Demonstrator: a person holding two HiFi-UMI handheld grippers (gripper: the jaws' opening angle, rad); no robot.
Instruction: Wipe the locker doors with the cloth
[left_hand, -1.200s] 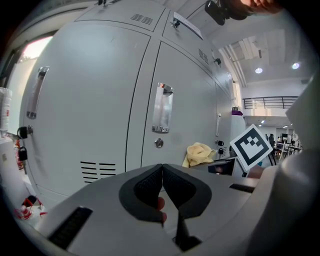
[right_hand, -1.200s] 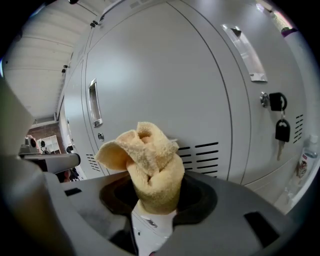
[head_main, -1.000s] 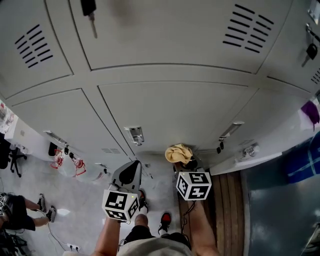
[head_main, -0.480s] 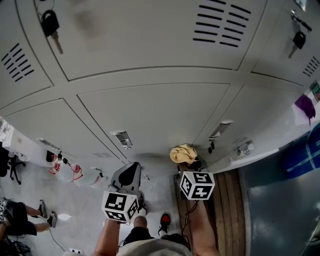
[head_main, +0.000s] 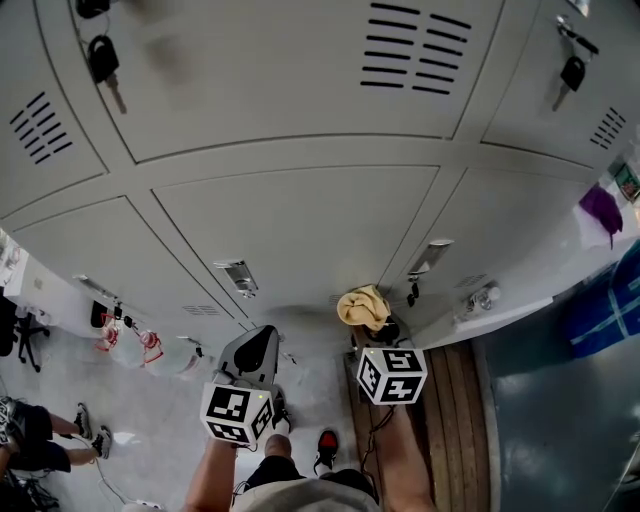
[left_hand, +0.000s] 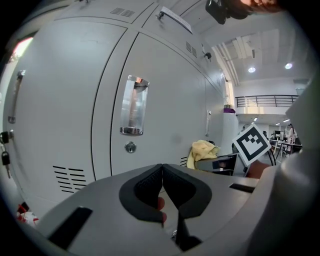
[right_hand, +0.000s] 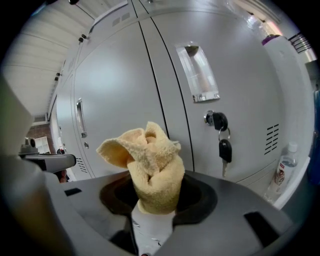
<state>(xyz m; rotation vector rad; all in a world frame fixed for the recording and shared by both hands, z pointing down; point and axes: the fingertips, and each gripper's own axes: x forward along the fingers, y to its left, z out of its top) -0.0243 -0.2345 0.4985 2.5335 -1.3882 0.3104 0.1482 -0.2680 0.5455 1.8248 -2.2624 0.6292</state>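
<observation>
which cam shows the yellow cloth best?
Right gripper view: the cloth fills the centre, bunched and clamped in the right gripper. Head view shows it small and from above. Left gripper view catches only a small patch, off to the right.

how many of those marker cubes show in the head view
2. One marker cube rides on the left gripper, lower left of centre. The other rides on the right gripper, which is clamped on the yellow cloth. Neither is hidden.
</observation>
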